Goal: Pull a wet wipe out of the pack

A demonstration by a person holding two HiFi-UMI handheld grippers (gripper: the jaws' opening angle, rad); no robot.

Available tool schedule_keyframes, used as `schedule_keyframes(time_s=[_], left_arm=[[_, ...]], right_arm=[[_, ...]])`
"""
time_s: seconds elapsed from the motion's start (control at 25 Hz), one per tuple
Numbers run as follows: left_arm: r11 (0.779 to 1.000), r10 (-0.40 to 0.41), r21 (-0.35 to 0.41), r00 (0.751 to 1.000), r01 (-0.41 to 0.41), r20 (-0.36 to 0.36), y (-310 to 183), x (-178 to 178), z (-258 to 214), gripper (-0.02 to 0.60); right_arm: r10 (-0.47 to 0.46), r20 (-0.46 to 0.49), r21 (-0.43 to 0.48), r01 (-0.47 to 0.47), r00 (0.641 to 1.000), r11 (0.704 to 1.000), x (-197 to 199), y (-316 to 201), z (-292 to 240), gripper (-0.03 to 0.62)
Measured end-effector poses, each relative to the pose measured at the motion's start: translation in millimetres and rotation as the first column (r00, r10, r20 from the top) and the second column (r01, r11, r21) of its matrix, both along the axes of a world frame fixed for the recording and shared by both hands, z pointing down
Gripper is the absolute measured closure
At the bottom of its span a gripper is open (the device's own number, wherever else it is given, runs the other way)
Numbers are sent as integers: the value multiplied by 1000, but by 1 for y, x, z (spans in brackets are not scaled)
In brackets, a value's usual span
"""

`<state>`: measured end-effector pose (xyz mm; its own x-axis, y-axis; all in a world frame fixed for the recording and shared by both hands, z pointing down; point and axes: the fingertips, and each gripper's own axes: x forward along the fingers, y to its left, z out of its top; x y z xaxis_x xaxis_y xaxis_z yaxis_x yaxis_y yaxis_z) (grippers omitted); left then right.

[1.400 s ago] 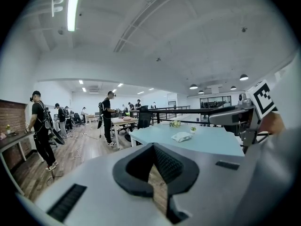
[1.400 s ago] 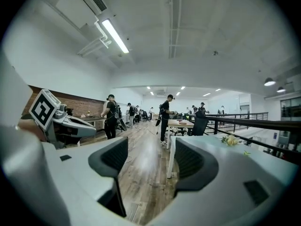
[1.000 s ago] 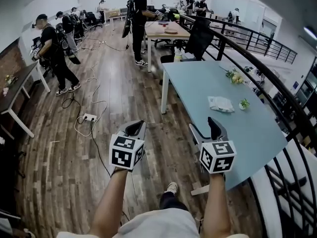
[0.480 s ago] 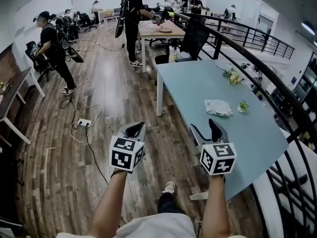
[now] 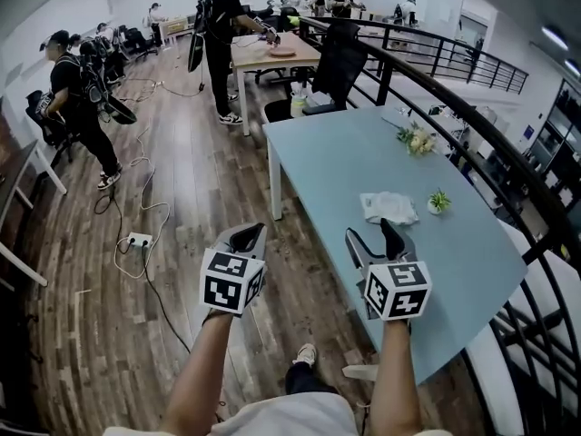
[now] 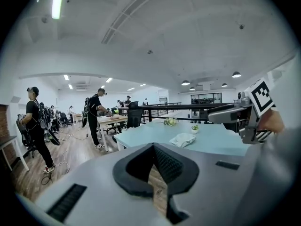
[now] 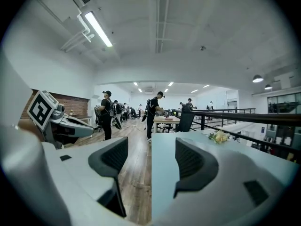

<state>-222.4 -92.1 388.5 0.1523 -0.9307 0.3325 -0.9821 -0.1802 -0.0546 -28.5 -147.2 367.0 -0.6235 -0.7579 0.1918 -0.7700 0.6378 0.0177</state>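
The wet wipe pack (image 5: 388, 207) lay on the pale blue table (image 5: 345, 162), toward its railing-side edge and just beside a small potted plant (image 5: 438, 202). I couldn't tell what showed at its opening. The left gripper (image 5: 246, 235) was closed on nothing, out over the floor (image 5: 182, 198). The right gripper (image 5: 372, 232) hung wide open and empty by the table's near edge.

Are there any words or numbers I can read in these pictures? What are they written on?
No words or numbers can be read anywhere in these pictures.
Wet wipe pack on the table: any print is too small to read.
Marker cubes on the left gripper and right gripper: only black-and-white square patterns, no letters or numbers.
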Motion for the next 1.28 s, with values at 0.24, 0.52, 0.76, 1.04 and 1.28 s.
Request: schedule_keyframes(time_s=[0.24, 0.52, 0.76, 1.04, 1.28], left_arm=[[1000, 30, 6, 1000, -30, -2, -58, 11, -10, 588], [997, 80, 8, 997, -80, 8, -127, 37, -17, 588], [992, 128, -2, 992, -128, 15, -174, 62, -15, 588], [985, 171, -6, 985, -171, 25, -212, 87, -15, 588], [981, 193, -3, 981, -193, 33, -231, 105, -14, 588]], right_arm=[[42, -9, 5, -42, 999, 999, 17, -51, -10, 298], [95, -9, 3, -95, 995, 996, 48, -110, -14, 298], [142, -19, -10, -142, 990, 990, 72, -148, -11, 298], [183, -25, -20, -184, 983, 983, 97, -175, -6, 298], [198, -21, -25, -199, 980, 980, 111, -190, 1, 298]])
